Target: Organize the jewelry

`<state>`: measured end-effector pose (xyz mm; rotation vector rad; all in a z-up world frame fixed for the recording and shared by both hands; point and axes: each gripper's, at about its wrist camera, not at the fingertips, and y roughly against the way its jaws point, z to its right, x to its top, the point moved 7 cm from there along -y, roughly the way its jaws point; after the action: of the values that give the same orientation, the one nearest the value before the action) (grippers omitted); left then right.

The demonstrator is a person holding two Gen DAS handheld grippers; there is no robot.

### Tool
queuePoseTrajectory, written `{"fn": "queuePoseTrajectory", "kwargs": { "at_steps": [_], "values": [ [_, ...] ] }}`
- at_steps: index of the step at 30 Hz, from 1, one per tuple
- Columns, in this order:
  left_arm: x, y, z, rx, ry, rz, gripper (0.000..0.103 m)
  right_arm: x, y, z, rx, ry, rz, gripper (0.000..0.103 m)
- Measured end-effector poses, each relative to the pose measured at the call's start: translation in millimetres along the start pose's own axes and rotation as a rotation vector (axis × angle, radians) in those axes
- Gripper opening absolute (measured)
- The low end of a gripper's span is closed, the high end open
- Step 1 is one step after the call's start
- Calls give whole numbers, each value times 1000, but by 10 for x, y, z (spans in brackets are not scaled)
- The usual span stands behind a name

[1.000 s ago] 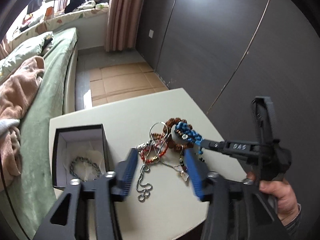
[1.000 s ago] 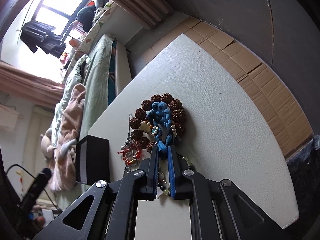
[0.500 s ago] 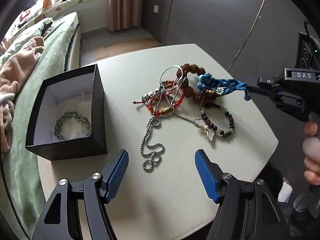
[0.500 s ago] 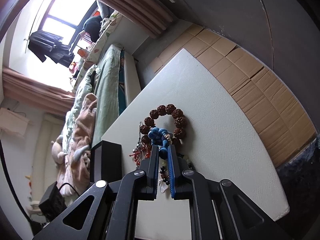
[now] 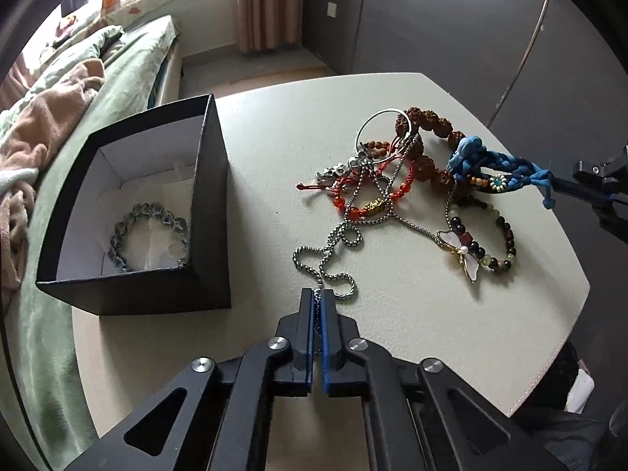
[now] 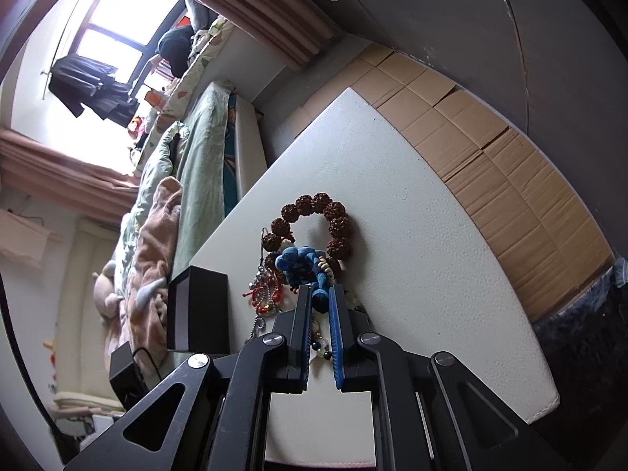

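Note:
A tangled pile of jewelry lies on the white table [image 5: 274, 125]. My left gripper [image 5: 318, 294] is shut on the near end of the silver chain necklace [image 5: 341, 235]. My right gripper [image 6: 318, 294] is shut on the blue braided bracelet [image 6: 302, 263], which also shows in the left wrist view [image 5: 494, 163], stretched right off the pile. A brown bead bracelet [image 6: 333, 216], a red cord bracelet [image 5: 353, 196] and a dark bead bracelet with a butterfly charm [image 5: 482, 243] lie tangled there. An open black box [image 5: 212, 212] at left holds a grey bead bracelet [image 5: 149, 235].
A bed with green cover [image 5: 117, 62] runs along the table's left side. Dark wardrobe doors [image 5: 451, 19] stand behind the table. Cardboard sheets [image 6: 490, 149] cover the floor beyond the table's far edge. The black box also shows in the right wrist view [image 6: 196, 310].
My left gripper dropped toward the table and shut on the end of the silver chain. My right gripper pulled the blue bracelet a little back from the pile.

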<state>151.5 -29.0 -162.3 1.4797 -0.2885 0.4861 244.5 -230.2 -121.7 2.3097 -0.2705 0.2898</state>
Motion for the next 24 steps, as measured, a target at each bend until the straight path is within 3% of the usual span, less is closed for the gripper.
{"fn": "queuePoseTrajectory", "kwargs": {
  "at_steps": [7,14,24],
  "values": [
    [78,221,-12,-52,19,39,1,-12,5,0,-1,6,-4,10],
    [460,924,88,-77,-13,188,1,-19,3,-16,-4,2,-2,10],
    [1090,1921,208,-48,-89,402,1,-4,15,-70,11,2,10,10]
  ]
}}
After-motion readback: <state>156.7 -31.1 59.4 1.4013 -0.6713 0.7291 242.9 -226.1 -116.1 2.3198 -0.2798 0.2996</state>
